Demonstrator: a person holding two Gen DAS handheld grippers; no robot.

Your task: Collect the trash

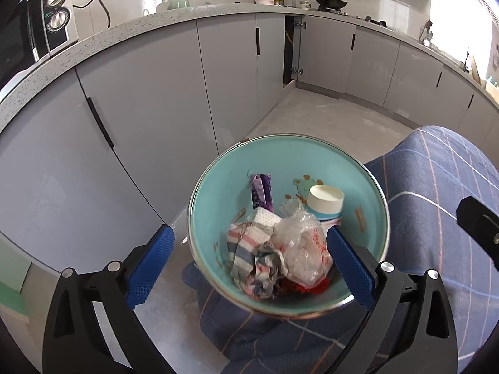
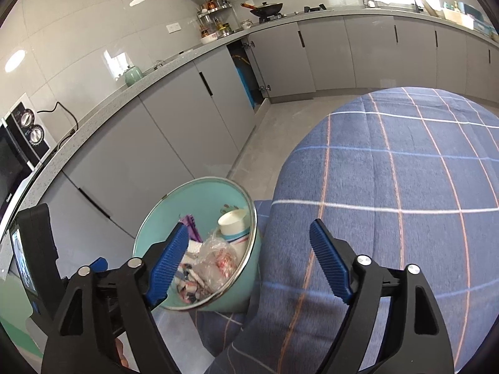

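The left gripper (image 1: 249, 243) has its jaws spread wide with nothing between the pads. Its left finger (image 1: 152, 265) hangs outside the bowl (image 1: 215, 187), over the floor (image 1: 327, 115); its right finger (image 1: 349, 268) reaches in over the bowl's near right rim. The bowl is teal with a metal rim and sits between the jaws, slightly toward the right one, on the edge of a blue plaid cloth (image 1: 436, 187).

The trash is in the bowl. Going left to right between the jaws: a crumpled striped wrapper (image 1: 252, 255) low and left of centre, a purple wrapper (image 1: 262, 191) beyond it, a white textured piece (image 1: 265, 218) between them, a clear plastic bag (image 1: 304, 246) just beside the right finger, and a white-capped cup (image 1: 326, 201) beyond that finger's tip. Something red (image 1: 312, 288) shows under the bag; I cannot tell what it is.

The right gripper (image 2: 249, 246) is also wide open and holds nothing. Its left finger (image 2: 168, 268) overlaps the bowl (image 2: 249, 268) in view, over the near rim; whether it touches I cannot tell. Its right finger (image 2: 330, 268) is over the cloth (image 2: 389, 187). The bowl lies at the left jaw, with the bag (image 2: 218, 258) and cup (image 2: 234, 221) just right of that finger. Left of the jaws, the black body of the other gripper (image 2: 34, 249) shows.

Beyond both jaws run grey cabinets (image 1: 156, 109) under a speckled counter (image 1: 124, 28), with a microwave (image 1: 34, 28) far left.
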